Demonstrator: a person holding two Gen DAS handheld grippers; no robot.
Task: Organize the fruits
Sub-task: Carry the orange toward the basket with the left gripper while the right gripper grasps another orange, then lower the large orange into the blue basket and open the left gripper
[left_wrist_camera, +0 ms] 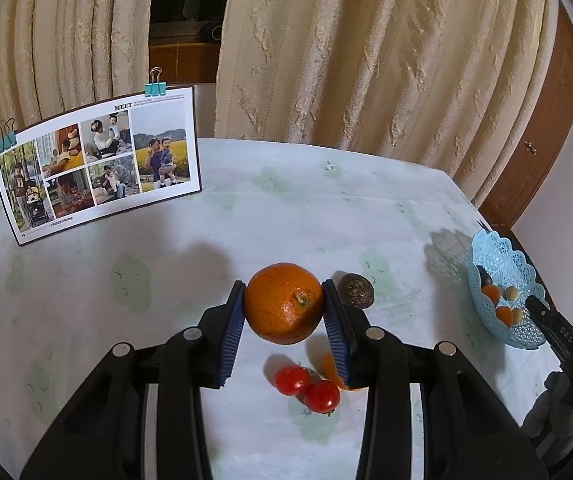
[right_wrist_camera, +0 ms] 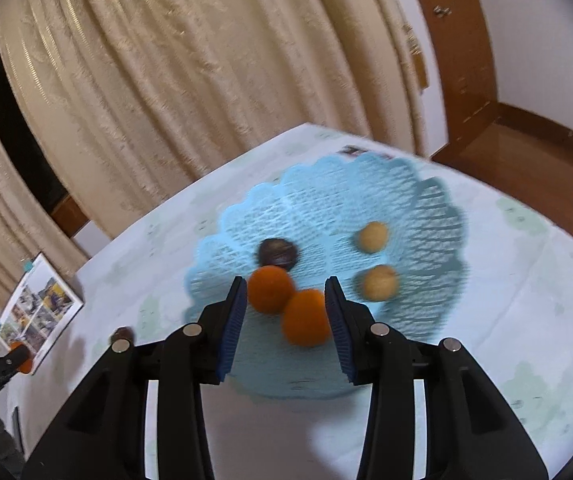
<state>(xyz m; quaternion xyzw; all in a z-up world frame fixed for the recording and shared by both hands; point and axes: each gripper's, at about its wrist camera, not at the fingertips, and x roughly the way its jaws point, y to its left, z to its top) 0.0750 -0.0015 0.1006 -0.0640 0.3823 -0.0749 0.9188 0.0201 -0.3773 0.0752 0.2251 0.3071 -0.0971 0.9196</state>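
Observation:
My left gripper (left_wrist_camera: 283, 307) is shut on a big orange (left_wrist_camera: 283, 308) and holds it above the table. Below it lie two red tomatoes (left_wrist_camera: 306, 387) and a small orange fruit (left_wrist_camera: 331, 368), partly hidden by a finger. A dark brown fruit (left_wrist_camera: 355, 291) lies just right of the orange. The blue lace basket (right_wrist_camera: 418, 208) holds two small oranges (right_wrist_camera: 286, 304), a dark fruit (right_wrist_camera: 277, 253) and two pale round fruits (right_wrist_camera: 376, 260). My right gripper (right_wrist_camera: 285, 292) is open above the basket's near side. The basket also shows in the left wrist view (left_wrist_camera: 498, 264).
A photo page (left_wrist_camera: 98, 164) with teal binder clips stands at the table's back left. Cream curtains (left_wrist_camera: 366, 48) hang behind the table. The table carries a pale patterned cloth (left_wrist_camera: 126, 280). A wooden door frame (right_wrist_camera: 466, 40) stands at the right.

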